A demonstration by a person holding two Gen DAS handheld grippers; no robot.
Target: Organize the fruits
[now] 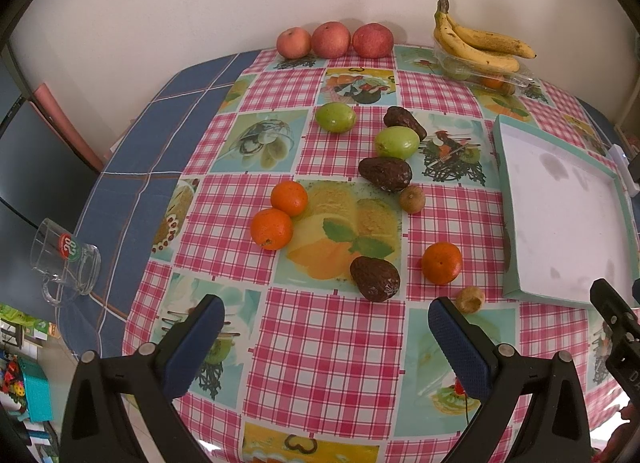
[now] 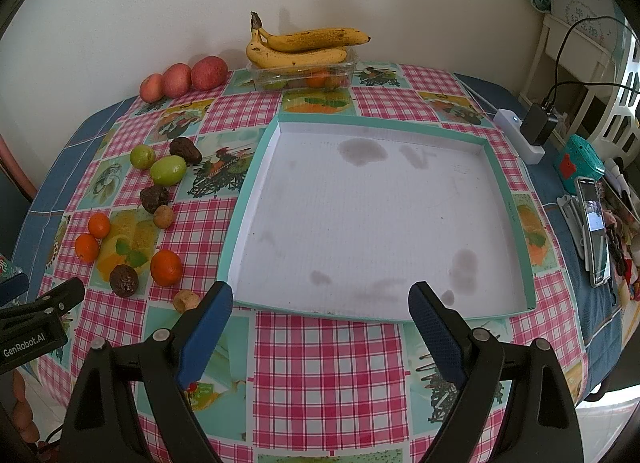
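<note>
Fruits are lying loose on the worktop [image 1: 332,343] left of the bare tray [image 2: 256,151]; you are holding both the left tool [image 1: 324,327] and right tool [image 2: 320,311] wide open and unloaded. Sorting is just starting, I judge: you are needing to close on the nearest avocado [image 1: 375,278] or tangerine [image 1: 441,263].

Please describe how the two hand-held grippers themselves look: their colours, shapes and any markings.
Both look alike. The left gripper and the right gripper each have two black plastic arms with round silver pivot pins, ending in dark blue textured fingertips. In the right wrist view, the left gripper's black body at the left edge carries white lettering, "GenRobot.AI". No cables or sleeves are visible.
</note>
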